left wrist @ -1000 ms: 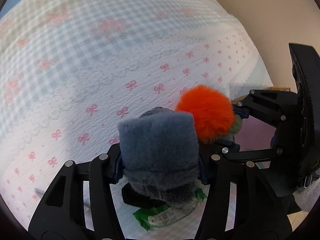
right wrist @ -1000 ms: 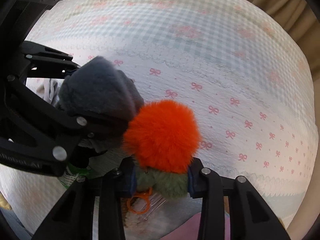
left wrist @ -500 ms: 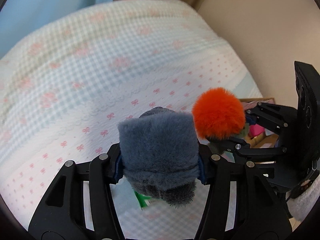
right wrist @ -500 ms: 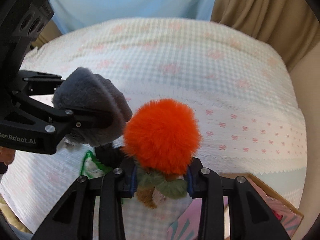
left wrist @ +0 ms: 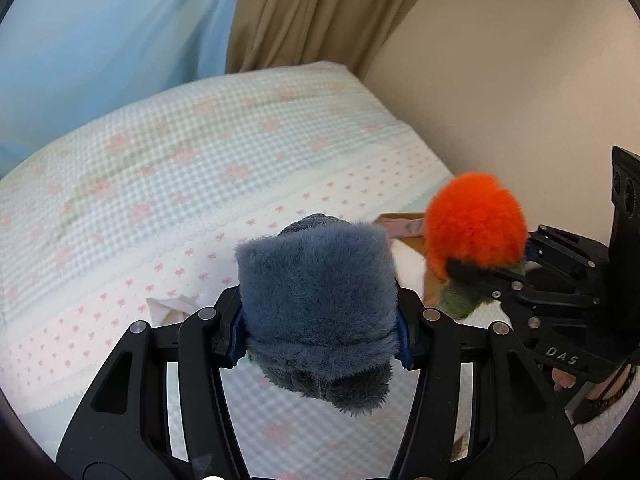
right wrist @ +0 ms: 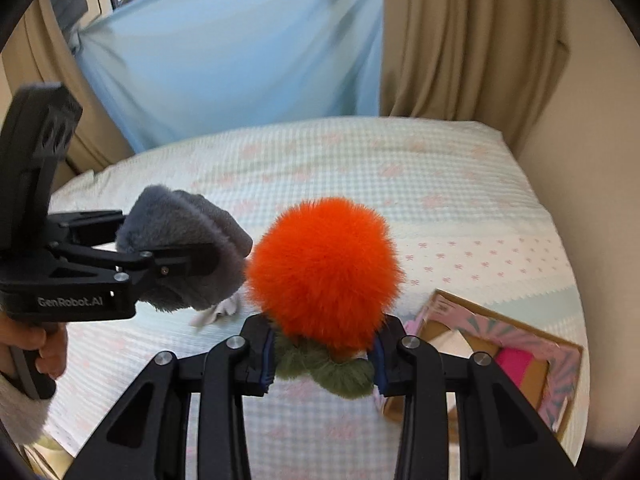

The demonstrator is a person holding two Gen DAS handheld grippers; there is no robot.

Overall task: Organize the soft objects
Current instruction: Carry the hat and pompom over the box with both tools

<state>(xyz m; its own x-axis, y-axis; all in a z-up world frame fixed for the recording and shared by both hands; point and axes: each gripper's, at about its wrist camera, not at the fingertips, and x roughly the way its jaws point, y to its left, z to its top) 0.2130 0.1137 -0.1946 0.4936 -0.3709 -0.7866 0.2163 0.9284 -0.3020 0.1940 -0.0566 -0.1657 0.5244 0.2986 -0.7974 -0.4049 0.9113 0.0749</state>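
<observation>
My left gripper [left wrist: 319, 340] is shut on a grey-blue plush toy [left wrist: 316, 300] and holds it above the bed; it also shows at the left of the right wrist view [right wrist: 180, 252]. My right gripper [right wrist: 324, 360] is shut on a fluffy orange pom-pom toy [right wrist: 324, 268] with a green plush base [right wrist: 320, 368], held beside the grey one. The orange toy shows at the right of the left wrist view [left wrist: 474, 224]. Both toys are in the air, close together.
The bed has a white and pale blue quilt [left wrist: 168, 184] with pink bows. An open cardboard box [right wrist: 500, 356] with a pink patterned rim lies at the bed's right side. A small pale cloth [right wrist: 218, 312] lies on the quilt. Blue and tan curtains [right wrist: 460, 40] hang behind.
Both grippers have risen and tilted up with their toys, so the curtains and the wall come into view. The green packet under the left gripper is out of sight.
</observation>
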